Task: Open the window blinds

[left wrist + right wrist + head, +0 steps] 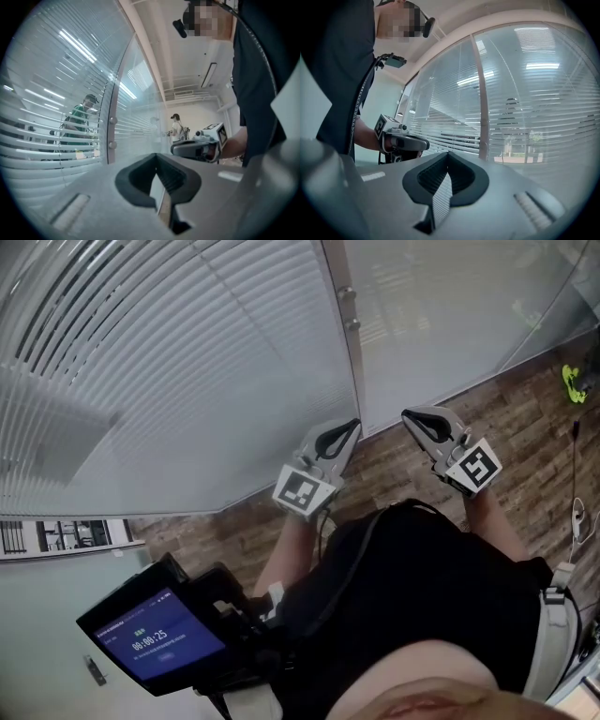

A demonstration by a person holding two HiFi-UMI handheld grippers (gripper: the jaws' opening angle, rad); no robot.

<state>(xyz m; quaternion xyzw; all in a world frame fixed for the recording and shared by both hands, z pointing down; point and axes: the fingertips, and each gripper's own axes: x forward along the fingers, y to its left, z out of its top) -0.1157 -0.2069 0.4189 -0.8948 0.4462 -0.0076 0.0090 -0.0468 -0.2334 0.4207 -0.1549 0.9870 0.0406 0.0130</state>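
White slatted blinds [141, 381] hang behind a glass wall, left of a metal post [352, 334]; their slats lie nearly flat, with dim shapes showing through. More blinds [525, 117] cover the pane right of the post. My left gripper [349, 427] and right gripper [411, 416] are held level side by side, a short way from the glass and touching nothing. In the left gripper view the left gripper [157, 157] is shut and empty, blinds [47, 117] ahead to its left. The right gripper [448, 153] is shut with nothing in it.
A dark device with a blue timer screen [159, 638] sits at lower left. The floor [525, 427] is wood plank, with a green object [574, 382] at far right. Behind the glass stand a person in green [79, 122] and another person [177, 127].
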